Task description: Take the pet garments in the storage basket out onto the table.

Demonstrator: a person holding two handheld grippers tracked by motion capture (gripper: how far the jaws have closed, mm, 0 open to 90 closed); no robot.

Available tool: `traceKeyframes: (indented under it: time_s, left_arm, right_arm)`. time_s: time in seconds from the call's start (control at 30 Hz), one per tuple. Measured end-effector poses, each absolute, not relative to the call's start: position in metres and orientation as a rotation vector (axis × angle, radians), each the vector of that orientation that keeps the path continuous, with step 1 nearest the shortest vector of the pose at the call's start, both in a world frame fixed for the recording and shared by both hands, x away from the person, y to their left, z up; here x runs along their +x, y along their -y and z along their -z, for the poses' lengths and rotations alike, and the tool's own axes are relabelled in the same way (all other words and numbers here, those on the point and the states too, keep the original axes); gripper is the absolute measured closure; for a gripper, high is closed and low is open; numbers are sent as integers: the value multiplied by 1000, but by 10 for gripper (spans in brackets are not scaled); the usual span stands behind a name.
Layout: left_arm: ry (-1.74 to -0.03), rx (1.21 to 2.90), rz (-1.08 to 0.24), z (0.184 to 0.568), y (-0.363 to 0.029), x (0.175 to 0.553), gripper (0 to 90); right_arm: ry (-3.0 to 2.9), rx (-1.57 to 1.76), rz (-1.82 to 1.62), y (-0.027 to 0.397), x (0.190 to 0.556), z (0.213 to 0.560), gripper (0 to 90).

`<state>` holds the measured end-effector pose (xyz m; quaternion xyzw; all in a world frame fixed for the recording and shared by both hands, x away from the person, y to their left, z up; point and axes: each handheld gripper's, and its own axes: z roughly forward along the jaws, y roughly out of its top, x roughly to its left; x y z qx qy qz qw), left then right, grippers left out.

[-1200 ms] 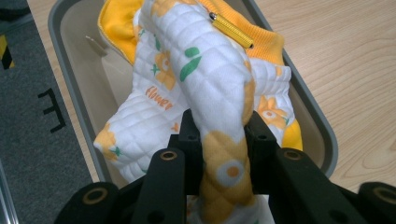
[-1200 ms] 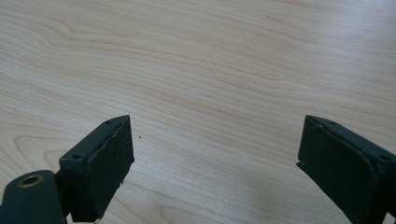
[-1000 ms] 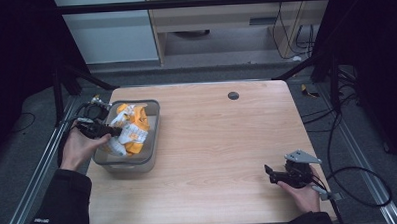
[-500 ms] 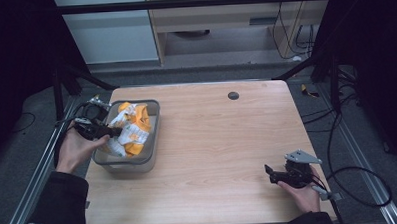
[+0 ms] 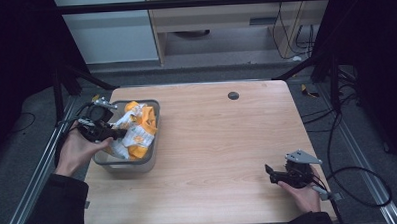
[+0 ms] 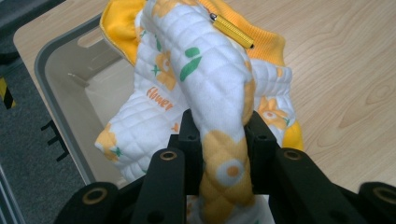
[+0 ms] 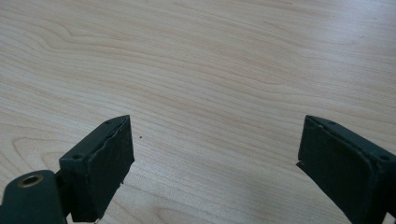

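A quilted white and yellow flower-print cloth (image 5: 137, 129) lies bunched in a grey bin (image 5: 153, 158) at the table's left side. My left gripper (image 5: 114, 134) is shut on a fold of that cloth (image 6: 224, 140), which runs up between the two black jaws in the left gripper view. A small gold cylinder (image 6: 231, 30) rests on top of the cloth. My right gripper (image 5: 269, 170) sits low at the table's near right, open, with bare wood between its pads (image 7: 116, 158).
The bin's rim (image 6: 46, 60) stands near the table's left edge. A dark round hole (image 5: 233, 95) marks the far middle of the wooden table (image 5: 222, 141). Cables trail on the floor to the right.
My left gripper has lifted a little and drawn back towards the left with the cloth fold in it. The right gripper has kept still.
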<state>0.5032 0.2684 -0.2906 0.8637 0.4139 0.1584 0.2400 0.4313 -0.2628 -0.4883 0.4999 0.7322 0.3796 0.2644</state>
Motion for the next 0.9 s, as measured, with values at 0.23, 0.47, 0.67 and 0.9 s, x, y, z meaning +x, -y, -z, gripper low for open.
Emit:
traceKeyframes:
  time_s: [0.23, 0.47, 0.67, 0.9]
  left_arm:
    - [-1081, 2375, -420, 286, -259, 497, 725]
    - [-1033, 2384, -414, 284, -250, 491, 725]
    - [-984, 2402, -405, 283, -239, 488, 725]
    - [-936, 2407, -394, 282, -225, 484, 725]
  right_arm:
    - [-1978, 1355, -1027, 263, 431, 488, 105]
    - [-1975, 1349, -1025, 263, 431, 488, 105]
    - [-1970, 1347, -1029, 264, 431, 488, 105]
    - [-1966, 1336, -1028, 264, 431, 488, 105]
